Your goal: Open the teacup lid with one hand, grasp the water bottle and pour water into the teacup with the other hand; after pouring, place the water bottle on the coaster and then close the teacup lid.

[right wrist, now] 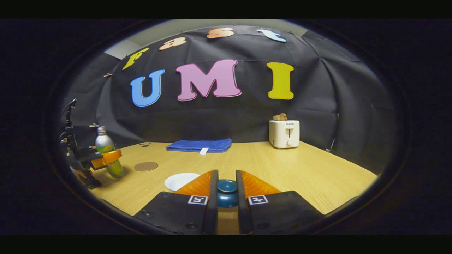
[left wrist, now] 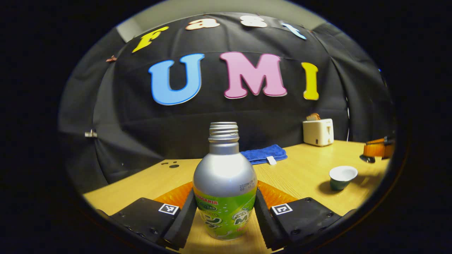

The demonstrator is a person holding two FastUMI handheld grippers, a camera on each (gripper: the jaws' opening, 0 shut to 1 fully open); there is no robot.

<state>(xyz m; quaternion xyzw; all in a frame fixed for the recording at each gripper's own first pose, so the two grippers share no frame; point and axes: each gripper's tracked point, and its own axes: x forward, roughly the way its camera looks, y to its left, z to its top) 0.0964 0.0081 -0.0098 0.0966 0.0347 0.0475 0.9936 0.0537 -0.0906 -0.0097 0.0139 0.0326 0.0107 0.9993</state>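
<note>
Pale wooden worktop (right wrist: 282, 169) runs up to the black cloth wall. In the left gripper view, my left gripper (left wrist: 225, 215) pinches the silver metal bottle with a green label (left wrist: 225, 190), uncapped and upright, both black pads pressing its lower body. The white-lined dark green teacup (left wrist: 342, 177) stands open toward the worktop's right edge, near my right gripper (left wrist: 378, 150). In the right gripper view, my right gripper (right wrist: 227, 197) is pressed onto the knob of the dark blue teacup lid (right wrist: 227, 193), held above the worktop. A round white disc (right wrist: 181, 180) lies just left of its fingers; a round brown coaster (right wrist: 146, 166) lies bare beside the bottle near the left edge. A folded blue towel (right wrist: 199, 145) and a white toaster (right wrist: 284, 133) sit along the far edge.
</note>
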